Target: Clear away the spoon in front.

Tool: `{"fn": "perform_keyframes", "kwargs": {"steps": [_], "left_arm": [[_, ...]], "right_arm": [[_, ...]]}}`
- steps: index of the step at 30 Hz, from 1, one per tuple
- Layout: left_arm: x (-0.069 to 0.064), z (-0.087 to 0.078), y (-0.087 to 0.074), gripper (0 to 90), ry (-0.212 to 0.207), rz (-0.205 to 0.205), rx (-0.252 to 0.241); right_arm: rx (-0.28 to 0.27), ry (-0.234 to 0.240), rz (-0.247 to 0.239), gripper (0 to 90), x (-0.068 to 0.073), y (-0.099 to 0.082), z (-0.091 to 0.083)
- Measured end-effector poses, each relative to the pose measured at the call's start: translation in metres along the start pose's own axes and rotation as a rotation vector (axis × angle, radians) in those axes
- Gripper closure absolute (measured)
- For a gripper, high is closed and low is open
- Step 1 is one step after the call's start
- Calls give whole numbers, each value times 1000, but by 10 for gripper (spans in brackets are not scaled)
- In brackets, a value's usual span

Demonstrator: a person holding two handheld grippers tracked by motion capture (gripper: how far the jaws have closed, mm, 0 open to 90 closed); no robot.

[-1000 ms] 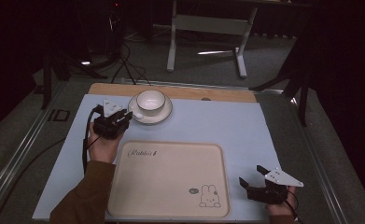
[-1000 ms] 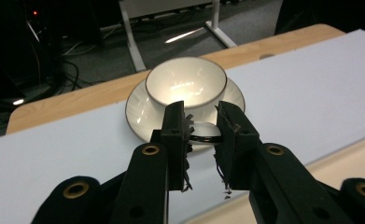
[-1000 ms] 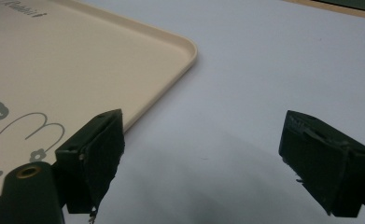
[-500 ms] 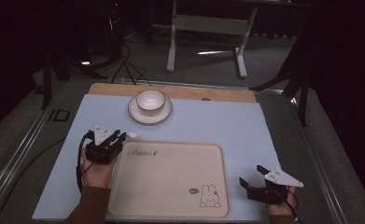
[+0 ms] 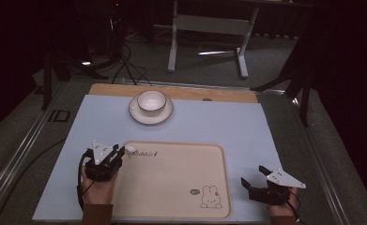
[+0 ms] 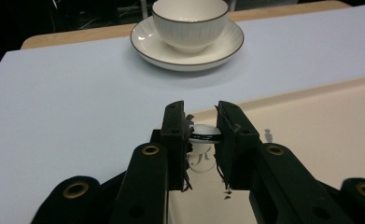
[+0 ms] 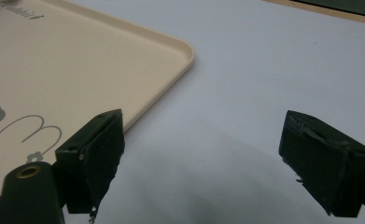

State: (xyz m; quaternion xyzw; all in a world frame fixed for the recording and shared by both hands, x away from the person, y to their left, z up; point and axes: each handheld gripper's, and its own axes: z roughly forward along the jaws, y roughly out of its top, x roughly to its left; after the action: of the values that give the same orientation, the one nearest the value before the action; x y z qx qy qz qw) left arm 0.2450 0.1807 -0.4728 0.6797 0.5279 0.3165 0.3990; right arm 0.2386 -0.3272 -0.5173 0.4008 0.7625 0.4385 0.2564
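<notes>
The left tool point(image 5: 118, 151) has moved nearward from the cup point(image 5: 151, 101), clamping a small white spoon point(image 6: 203, 133) over the tray's point(image 5: 172, 206) far-left corner; the right tool point(image 5: 252, 180) gapes empty.

Small white spoon point(image 6: 202, 135), dark-rimmed, clamped betw. left gripper point(image 6: 202, 140) jaws, over far-left corner of beige tray point(image 5: 172, 187), bowl end fwd.

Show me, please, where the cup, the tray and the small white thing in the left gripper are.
cup point(image 5: 151, 100), high view, inner wall of the bowl.
tray point(image 5: 172, 180), high view, bare middle of its floor.
small white thing point(image 6: 203, 133), left gripper view, top between the jaws.
</notes>
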Motion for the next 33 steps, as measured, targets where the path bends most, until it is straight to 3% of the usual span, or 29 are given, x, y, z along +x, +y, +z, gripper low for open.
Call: {"fn": "perform_keyframes", "kwargs": {"steps": [21, 33], "left_arm": [[-13, -6, -31, 737, 53, 27, 1], [-17, -4, -47, 737, 68, 9, 29]], "right_arm": [[-60, -13, 5, 142, -1, 2, -7], [-102, -21, -1, 142, -2, 3, -12]]}}
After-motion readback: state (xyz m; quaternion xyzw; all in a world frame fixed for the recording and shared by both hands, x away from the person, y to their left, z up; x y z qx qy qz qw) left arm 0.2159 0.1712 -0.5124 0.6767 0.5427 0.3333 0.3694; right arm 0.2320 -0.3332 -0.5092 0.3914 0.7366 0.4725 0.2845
